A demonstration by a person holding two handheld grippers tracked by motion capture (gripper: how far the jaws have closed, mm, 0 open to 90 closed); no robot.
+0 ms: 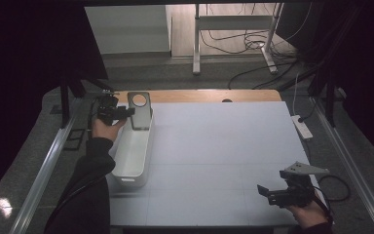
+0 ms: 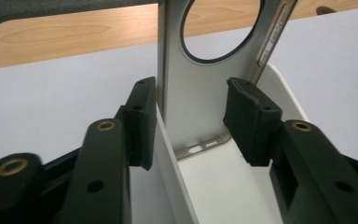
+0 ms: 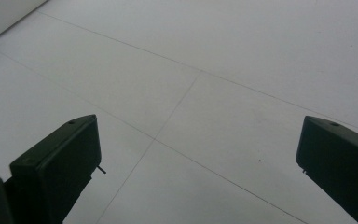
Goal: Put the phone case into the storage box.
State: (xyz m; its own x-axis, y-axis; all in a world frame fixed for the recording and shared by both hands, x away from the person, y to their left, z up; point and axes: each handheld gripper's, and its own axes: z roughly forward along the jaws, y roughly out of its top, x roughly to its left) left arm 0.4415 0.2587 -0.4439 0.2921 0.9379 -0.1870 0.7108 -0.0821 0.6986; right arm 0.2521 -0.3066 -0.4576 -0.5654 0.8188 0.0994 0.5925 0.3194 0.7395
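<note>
Jaws of left gripper (image 2: 191, 123) parted around phone shell (image 2: 205, 88) in bin (image 1: 132, 151), apparently untouching; right gripper (image 3: 198, 163) spread, empty.

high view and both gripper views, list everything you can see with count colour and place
phone shell: one, silver-grey with round hole, standing at the far end of the bin
bin: one, white, long, left side of the mat
mat: one, pale grey, covering the table
table: one, wooden edge at the far side
power strip: one, white, right of the mat
left gripper: one, black, jaws apart either side of the shell
right gripper: one, black, open above the near right mat
</note>
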